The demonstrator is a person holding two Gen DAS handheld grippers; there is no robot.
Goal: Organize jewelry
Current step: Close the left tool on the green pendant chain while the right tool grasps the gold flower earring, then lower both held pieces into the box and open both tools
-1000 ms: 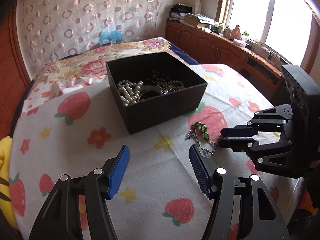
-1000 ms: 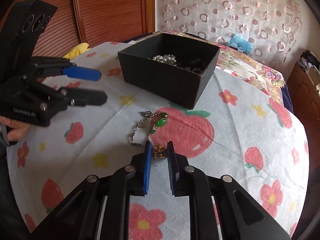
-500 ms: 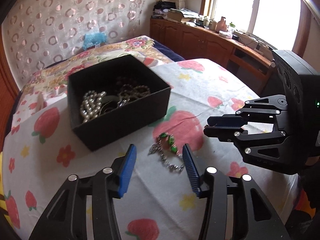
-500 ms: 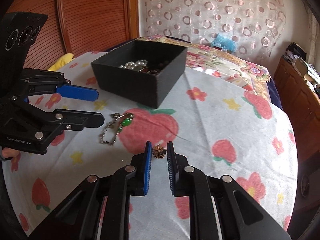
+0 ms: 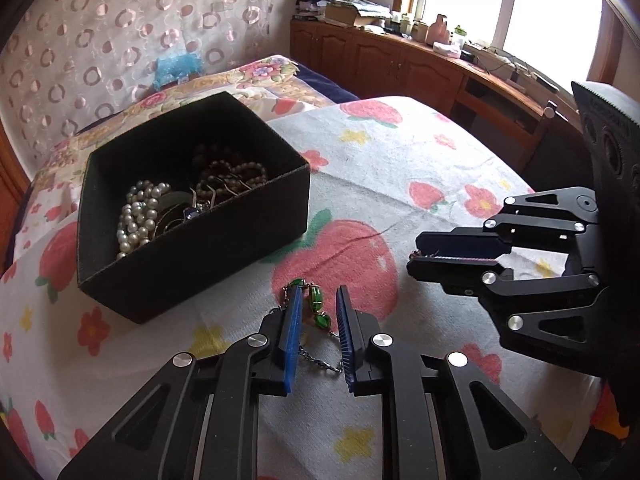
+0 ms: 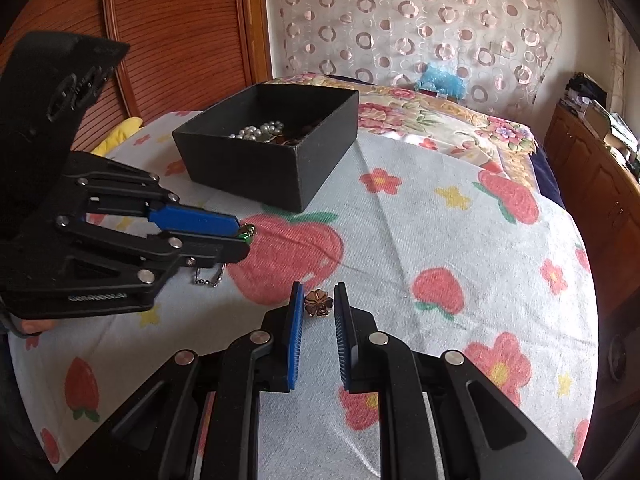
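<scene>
So the left tool (image 5: 317,334) has its jaws narrowed down around the green-stone bracelet (image 5: 316,308), one pad on each side, but there's still a visible gap, so I'd call it closing in rather than clamped. The bracelet lies on the desk (image 5: 400,168) right between the fingers and runs lengthwise along them, pointing forward from the tool: green stones out by the fingertips, silver chain trailing back toward the palm and a bit to the right. That lengthwise lie is what the grab turns on (squeezing across the chain should catch it, though a loose chain can slip through). The right tool (image 6: 317,334) is also partly open, with the little gold flower charm (image 6: 319,302) sitting between its fingertips, not touching either pad as far as I can tell. The charm is round, no real long axis. Further out, the black box (image 5: 192,256), ahead-left of the left tool, already holds pearls (image 5: 138,216) and dark beads. Left tool is nearer the box, so I'd guess the bracelet goes in first.
</scene>
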